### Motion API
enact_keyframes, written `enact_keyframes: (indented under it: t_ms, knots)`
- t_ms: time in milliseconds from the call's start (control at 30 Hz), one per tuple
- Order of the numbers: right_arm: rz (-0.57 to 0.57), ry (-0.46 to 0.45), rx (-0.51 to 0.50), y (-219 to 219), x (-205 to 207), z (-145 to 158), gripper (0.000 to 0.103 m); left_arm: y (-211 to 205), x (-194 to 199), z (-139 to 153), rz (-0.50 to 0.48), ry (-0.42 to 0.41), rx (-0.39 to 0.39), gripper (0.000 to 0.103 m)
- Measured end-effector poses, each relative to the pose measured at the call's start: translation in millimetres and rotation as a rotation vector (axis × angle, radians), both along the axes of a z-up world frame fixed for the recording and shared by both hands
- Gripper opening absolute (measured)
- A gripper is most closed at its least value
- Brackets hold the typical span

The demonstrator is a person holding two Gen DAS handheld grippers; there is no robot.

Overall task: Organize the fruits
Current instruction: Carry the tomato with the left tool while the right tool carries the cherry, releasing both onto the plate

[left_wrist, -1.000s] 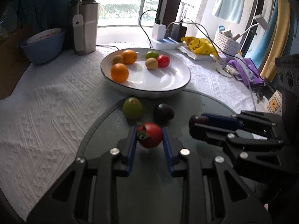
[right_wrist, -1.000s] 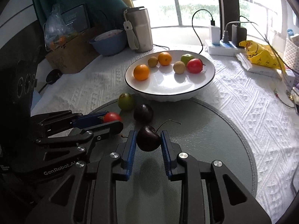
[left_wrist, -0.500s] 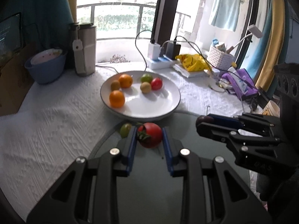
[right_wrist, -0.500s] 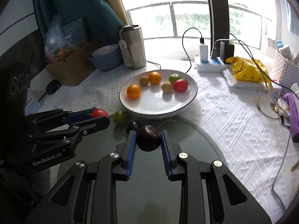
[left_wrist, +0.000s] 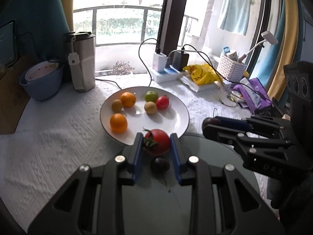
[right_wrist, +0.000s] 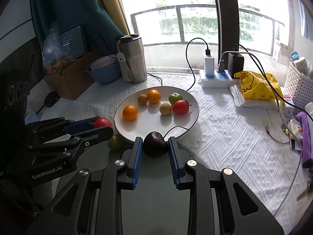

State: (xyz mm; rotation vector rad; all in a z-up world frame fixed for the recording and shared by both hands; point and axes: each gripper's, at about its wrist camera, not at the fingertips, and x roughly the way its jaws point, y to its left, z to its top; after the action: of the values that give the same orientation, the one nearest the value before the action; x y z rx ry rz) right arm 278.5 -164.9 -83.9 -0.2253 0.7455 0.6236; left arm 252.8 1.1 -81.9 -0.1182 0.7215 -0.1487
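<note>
Left tongs are held level at the plate rim, clenched on a tomato. Right tongs are held alongside, clenched on a dark cherry.

Daylight pours through the big window, greenery blurred beyond a dark balcony railing; a dark window post splits the view; a teal curtain hangs on the left, a yellow curtain on the right; a pale blue towel hangs outside; the table wears a white textured cloth with a round dark mat near the front edge.
</note>
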Motion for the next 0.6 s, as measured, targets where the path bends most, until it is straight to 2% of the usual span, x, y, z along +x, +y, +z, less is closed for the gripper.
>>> enact_keyframes:
  t_ms: [267, 600]
  knots:
    - [0.000, 0.011, 0.004, 3, 28, -4, 0.028, -1, 21, -10, -0.009, 0.018, -0.022, 0.029]
    - [0.016, 0.058, -0.003, 19, 60, -28, 0.028, 6, 47, -29, 0.015, 0.056, -0.013, 0.029]
